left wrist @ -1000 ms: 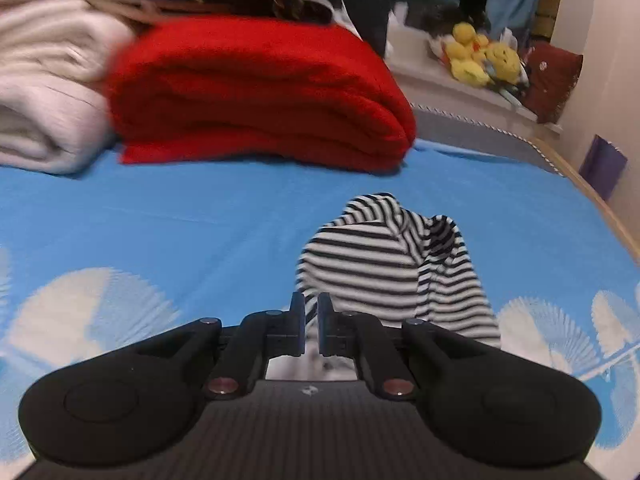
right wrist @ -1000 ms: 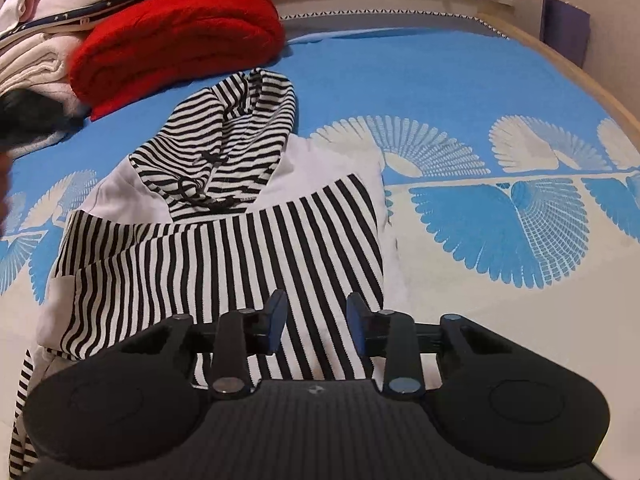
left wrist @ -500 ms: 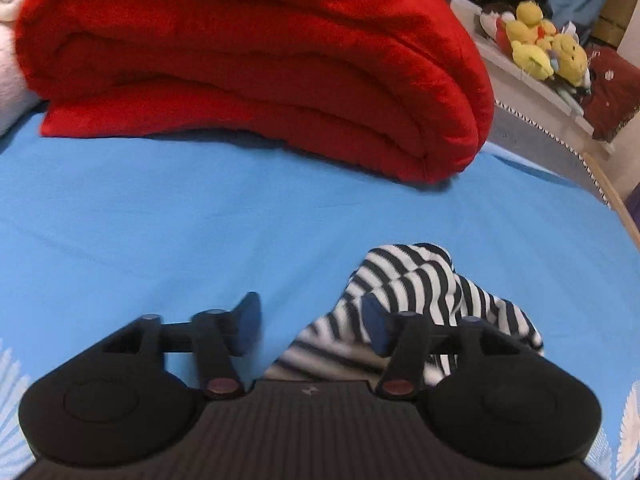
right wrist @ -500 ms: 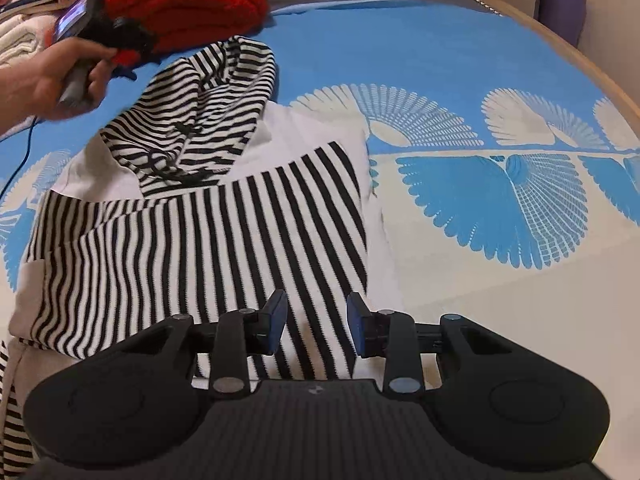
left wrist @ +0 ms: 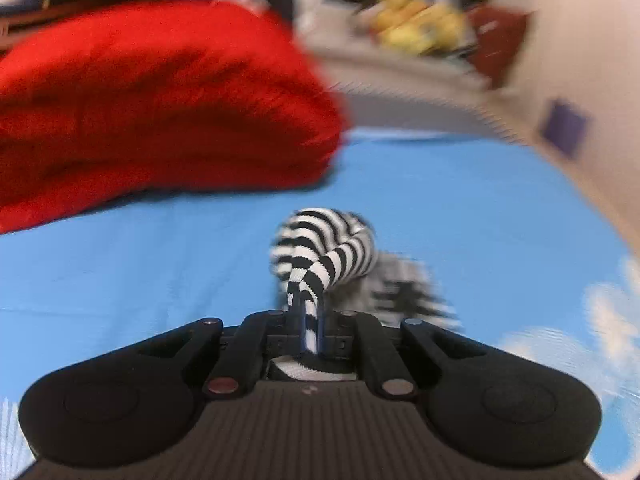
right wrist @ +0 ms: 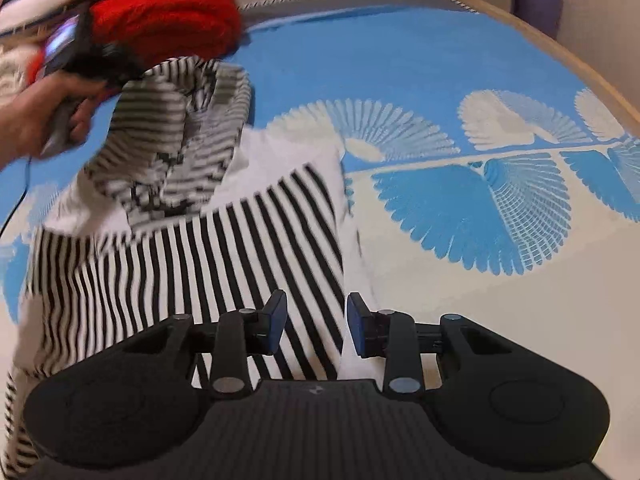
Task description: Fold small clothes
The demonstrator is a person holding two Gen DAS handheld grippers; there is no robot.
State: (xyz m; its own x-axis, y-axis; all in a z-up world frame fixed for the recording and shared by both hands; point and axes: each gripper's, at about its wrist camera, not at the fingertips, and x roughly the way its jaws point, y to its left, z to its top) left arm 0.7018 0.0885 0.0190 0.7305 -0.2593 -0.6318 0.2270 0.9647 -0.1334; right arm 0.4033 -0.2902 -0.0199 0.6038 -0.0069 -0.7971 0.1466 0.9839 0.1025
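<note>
Left wrist: one left claw [left wrist: 309, 330] clamped on hood [left wrist: 324, 248] of one striped hoodie; one red blanket [left wrist: 160, 108] behind, blurred.
Right wrist: right claw [right wrist: 316, 326] part open, empty, above hoodie [right wrist: 200, 264] on bed [right wrist: 400, 80]; hand [right wrist: 44, 116] perhaps blocks hood.

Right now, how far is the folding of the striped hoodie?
Early to middle. Done: the striped hoodie lies flat on the blue bedsheet, its sleeves seemingly tucked in. In hand: the left gripper is shut on the hood and lifts it. The right gripper hovers open over the hem. Left: lay the hood down, then fold the body.
</note>
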